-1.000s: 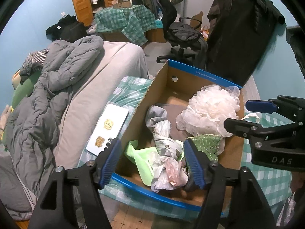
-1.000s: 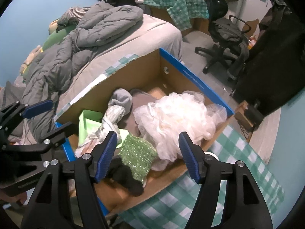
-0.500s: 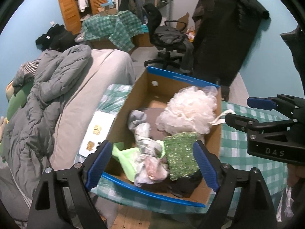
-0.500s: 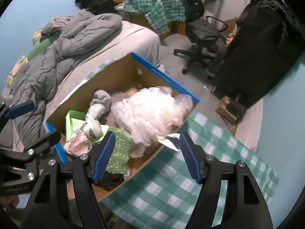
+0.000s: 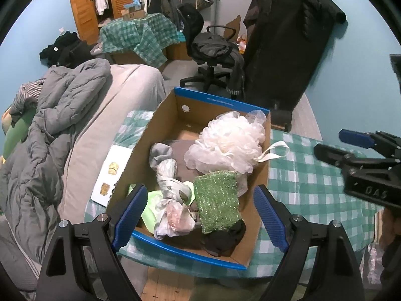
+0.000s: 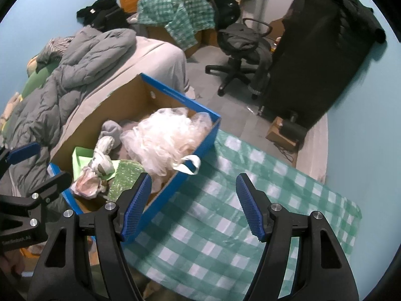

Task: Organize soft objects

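Observation:
A cardboard box with blue rims (image 5: 221,102) (image 6: 180,97) stands on a green checked cloth (image 5: 308,175) (image 6: 225,225). It holds a white mesh bath pouf (image 5: 225,143) (image 6: 163,138), a sparkly green sponge cloth (image 5: 216,200) (image 6: 125,175), a knotted grey-white cloth (image 5: 170,183) (image 6: 100,160), a light green item (image 5: 150,210) and a black sock (image 5: 225,235). My left gripper (image 5: 198,215) is open and empty above the box's near end. My right gripper (image 6: 193,205) is open and empty over the cloth, to the right of the box.
A bed with a grey duvet (image 5: 45,130) lies to the left. A white tablet-like slab (image 5: 110,173) rests beside the box. A black office chair (image 5: 213,50) and a tall black covered object (image 5: 283,45) stand behind. The table's front edge is near.
Both grippers have drawn back and up from the box. The right gripper has shifted right, from over the box to over the checked cloth. The left gripper's jaws stand wider.

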The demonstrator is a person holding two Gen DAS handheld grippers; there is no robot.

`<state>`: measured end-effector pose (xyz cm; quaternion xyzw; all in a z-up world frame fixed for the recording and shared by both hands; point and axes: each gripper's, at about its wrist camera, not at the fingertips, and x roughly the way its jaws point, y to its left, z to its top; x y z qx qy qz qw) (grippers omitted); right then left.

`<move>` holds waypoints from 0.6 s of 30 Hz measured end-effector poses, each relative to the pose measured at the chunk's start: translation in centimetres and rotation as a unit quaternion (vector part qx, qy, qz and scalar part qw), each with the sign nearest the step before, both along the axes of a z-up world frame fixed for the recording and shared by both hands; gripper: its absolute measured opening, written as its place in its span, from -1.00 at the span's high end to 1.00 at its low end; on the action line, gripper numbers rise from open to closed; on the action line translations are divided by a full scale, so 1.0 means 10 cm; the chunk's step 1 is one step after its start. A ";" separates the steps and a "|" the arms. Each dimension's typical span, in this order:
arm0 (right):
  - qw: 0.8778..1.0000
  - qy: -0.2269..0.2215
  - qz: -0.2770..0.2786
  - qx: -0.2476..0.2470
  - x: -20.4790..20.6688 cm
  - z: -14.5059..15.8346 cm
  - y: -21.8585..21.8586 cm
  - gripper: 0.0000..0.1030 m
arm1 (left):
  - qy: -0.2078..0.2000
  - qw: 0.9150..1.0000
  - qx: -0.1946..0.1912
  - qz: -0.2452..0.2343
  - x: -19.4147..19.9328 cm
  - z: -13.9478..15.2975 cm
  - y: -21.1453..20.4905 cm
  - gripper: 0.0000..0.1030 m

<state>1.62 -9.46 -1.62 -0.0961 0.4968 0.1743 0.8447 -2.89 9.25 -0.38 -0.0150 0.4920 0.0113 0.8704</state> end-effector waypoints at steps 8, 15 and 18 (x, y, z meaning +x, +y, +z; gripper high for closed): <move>0.999 -0.010 -0.033 0.002 -0.07 0.06 -0.31 -0.35 | -0.019 1.000 0.017 -0.003 0.00 0.06 -0.15 -0.70; 0.999 -0.008 -0.049 -0.001 -0.10 0.05 -0.50 -0.35 | -0.021 1.000 0.014 -0.009 0.03 0.08 -0.30 -0.70; 0.999 -0.008 -0.053 0.000 -0.11 0.05 -0.55 -0.35 | -0.021 1.000 0.016 -0.013 0.03 0.09 -0.35 -0.70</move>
